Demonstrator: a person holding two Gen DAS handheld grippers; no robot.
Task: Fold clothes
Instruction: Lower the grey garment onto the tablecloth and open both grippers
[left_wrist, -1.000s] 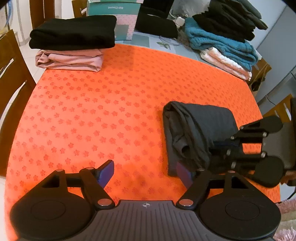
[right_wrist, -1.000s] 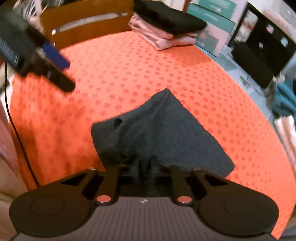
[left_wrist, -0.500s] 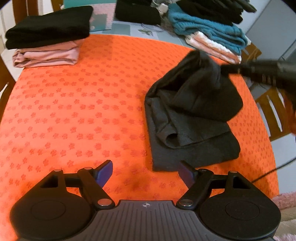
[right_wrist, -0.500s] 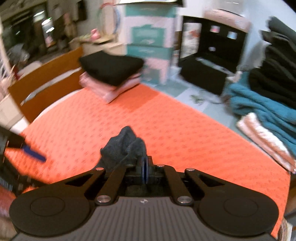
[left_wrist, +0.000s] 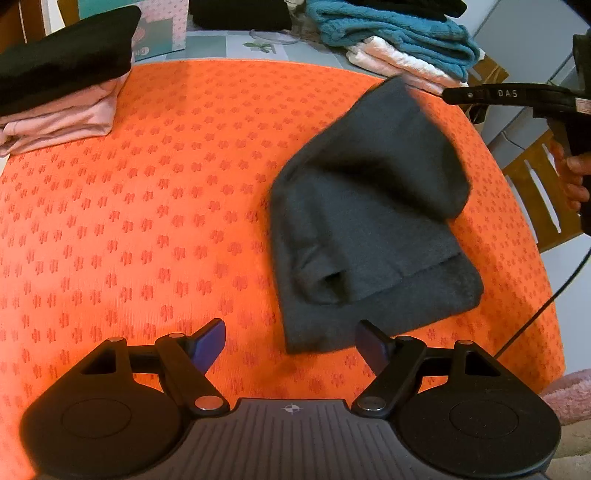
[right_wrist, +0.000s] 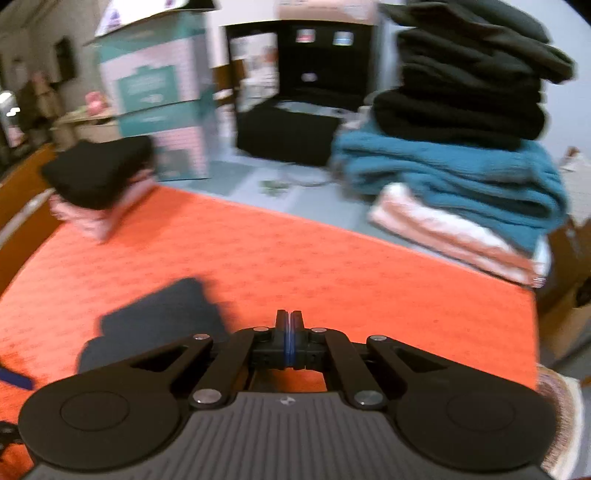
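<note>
We've got the dark grey garment (left_wrist: 369, 236) lying half-folded on the orange cloth (left_wrist: 147, 206), just ahead of our left gripper (left_wrist: 291, 341), whose fingers are spread wide and empty. Right gripper (right_wrist: 290, 341) is pinched together on nothing. It looks soft, light and floppy, so we'd grab a hem corner.

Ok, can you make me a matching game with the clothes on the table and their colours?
Things:
1. garment lying on the orange cloth
2. top of the left pile
3. under that top one
4. thick knit at the back right

Colours:
A. teal
B. pink
C. dark grey
D. black

Pairs: 1-C, 2-D, 3-B, 4-A
</note>
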